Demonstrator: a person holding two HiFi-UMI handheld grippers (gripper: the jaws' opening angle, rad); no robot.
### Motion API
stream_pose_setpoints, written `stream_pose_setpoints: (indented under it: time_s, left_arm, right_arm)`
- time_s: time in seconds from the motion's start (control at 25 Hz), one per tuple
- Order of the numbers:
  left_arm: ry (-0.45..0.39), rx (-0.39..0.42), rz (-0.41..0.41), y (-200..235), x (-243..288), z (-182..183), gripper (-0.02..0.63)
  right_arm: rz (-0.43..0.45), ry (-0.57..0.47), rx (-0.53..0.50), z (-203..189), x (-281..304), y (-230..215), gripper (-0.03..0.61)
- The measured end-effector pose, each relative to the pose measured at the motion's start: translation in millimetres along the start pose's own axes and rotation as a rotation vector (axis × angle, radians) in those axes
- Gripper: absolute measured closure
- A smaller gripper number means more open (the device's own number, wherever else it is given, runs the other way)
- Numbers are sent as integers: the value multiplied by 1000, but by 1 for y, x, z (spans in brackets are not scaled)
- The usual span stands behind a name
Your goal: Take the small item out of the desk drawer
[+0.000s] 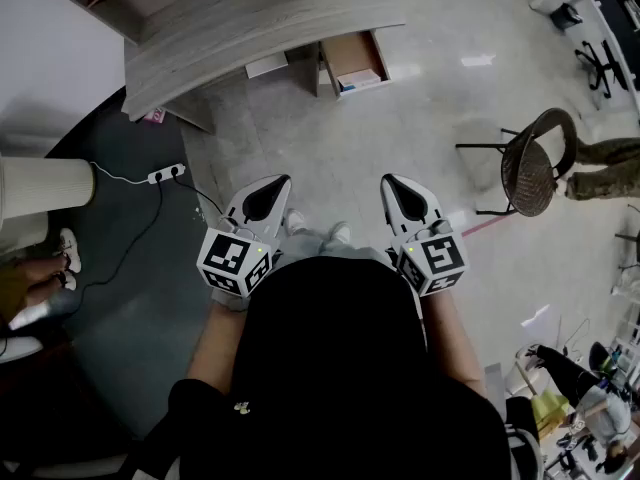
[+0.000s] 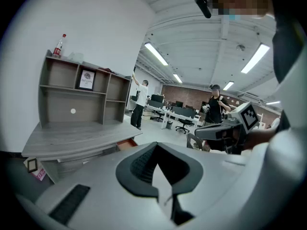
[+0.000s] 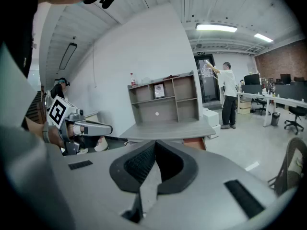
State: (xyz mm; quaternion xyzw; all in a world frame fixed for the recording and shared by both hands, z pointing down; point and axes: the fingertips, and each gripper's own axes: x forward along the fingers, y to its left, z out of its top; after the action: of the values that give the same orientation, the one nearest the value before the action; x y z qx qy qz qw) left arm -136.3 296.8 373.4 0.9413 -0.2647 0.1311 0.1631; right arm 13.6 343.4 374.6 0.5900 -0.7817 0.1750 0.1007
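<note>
Both grippers, the left gripper (image 1: 264,202) and the right gripper (image 1: 404,200), hang side by side in front of the person's waist, each with its jaws pressed together on nothing. They are well apart from the grey desk (image 1: 250,28) across the floor. The desk's drawer (image 1: 352,58) stands pulled open, and a small item (image 1: 358,81), white and blue, lies at its near end; what kind of thing it is cannot be told from here. A wire chair (image 1: 530,173) stands off to the right, clear of the way. By the look of it the task is at its approach step, with nothing yet reached for. The next move calls for walking up to the desk, spreading the jaws of one gripper, and lowering it into the open drawer over the item.
</note>
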Motion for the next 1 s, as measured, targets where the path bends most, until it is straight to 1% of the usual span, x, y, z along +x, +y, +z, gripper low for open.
stream_pose_setpoints:
  time_s: [0.16,0.32,0.44,0.6,0.72,0.8,0.92,1.0]
  left_arm:
    - [13,-22,7,18,-1,2,604]
    - [8,-63,13,52,-5,6,604]
    - [-4,-67,1,74,-10,9,604]
    - [-16,-42,-43,99,-15,10,604]
    - [-8,-13,-86,107,-13,6,604]
    - [-1,19,-87,111,-11,5,604]
    - [7,73,-65,119,-5,7,604]
    - [0,86,-64,124,3,11,604]
  right_arm:
    - [-15,3,-3,9,12,5,581]
    - [-29,6,-11,19,34,16,581]
    - [-37,11,-18,24,53,27,581]
    - [-47,28,-24,24,79,43,581]
    - [-50,50,-37,20,94,54,581]
    - [-60,59,-33,19,102,56,581]
    - [-65,59,-25,22,115,54,581]
    - [-65,62,-24,24,126,47,581]
